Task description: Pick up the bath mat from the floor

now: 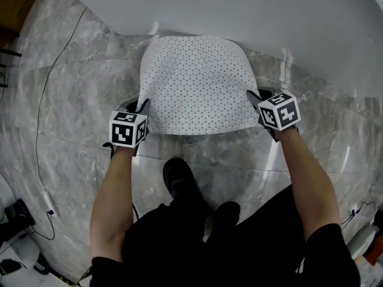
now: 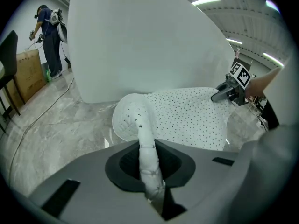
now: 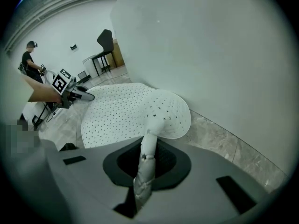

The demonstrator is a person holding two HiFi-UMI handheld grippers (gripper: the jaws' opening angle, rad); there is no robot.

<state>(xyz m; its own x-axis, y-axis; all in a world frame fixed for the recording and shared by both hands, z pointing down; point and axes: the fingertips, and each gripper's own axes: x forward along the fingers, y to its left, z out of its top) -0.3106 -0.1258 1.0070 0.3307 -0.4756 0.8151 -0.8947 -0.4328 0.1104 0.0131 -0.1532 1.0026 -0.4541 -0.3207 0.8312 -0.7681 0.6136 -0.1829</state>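
My left tool (image 1: 142, 107) and right tool (image 1: 254, 98) each pinch tight a near corner of the white, dark-dotted bath mat (image 1: 194, 82), which is stretched between them above the marble floor (image 1: 66, 94).

In the head view, the tips of the left tool (image 1: 142, 107) and the right tool (image 1: 254, 98) are hidden behind the marker cubes (image 1: 127, 129) and the bath mat (image 1: 194, 85) corners they pinch. In each gripper view the pinched fold runs down into the tool's dark slot (image 2: 126, 164), where its end is lost. The white curved wall (image 1: 251, 11) is cut off by the top edge and the person's legs (image 1: 197, 244) by the bottom. A distant person (image 2: 49, 41) is too small to show what they carry.
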